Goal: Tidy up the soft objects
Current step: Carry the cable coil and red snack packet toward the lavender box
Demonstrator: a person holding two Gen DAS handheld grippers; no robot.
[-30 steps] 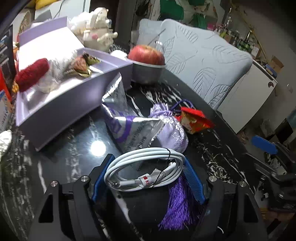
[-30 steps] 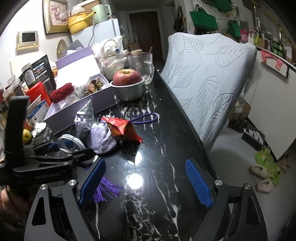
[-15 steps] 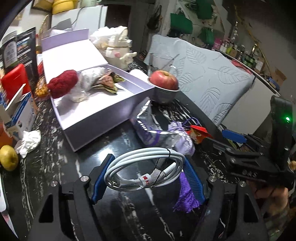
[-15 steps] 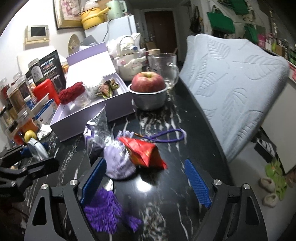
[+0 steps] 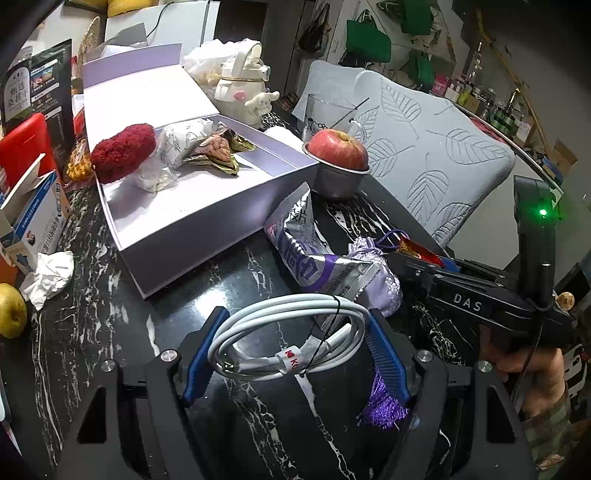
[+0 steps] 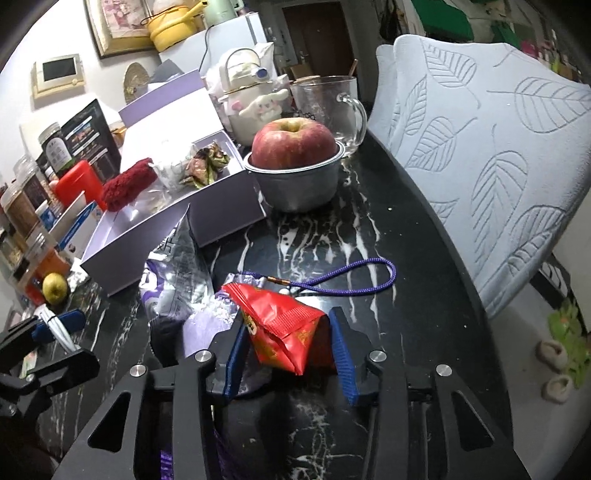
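While the left tool (image 5: 295,354) carries a coiled white cable (image 5: 291,341), the right tool (image 6: 291,350) has just closed on the crinkly red packet (image 6: 284,325) on the counter (image 6: 369,236); lifting straight clears the lilac pouch (image 6: 210,325).

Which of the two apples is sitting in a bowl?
The red apple, sitting in the metal bowl beside the lilac box. The small yellow-green apple lies bare on the tabletop.

A black marble-patterned table (image 6: 388,221) with white veins fills the near ground, glossy under overhead light. To its right stands a chair draped in a pale leaf-embossed cover (image 6: 498,129). At the far left, a white wall carries a framed picture (image 6: 118,22) and a small wall panel (image 6: 59,74); a dark door (image 6: 314,33) lies beyond. Green bags (image 5: 369,40) hang far right.
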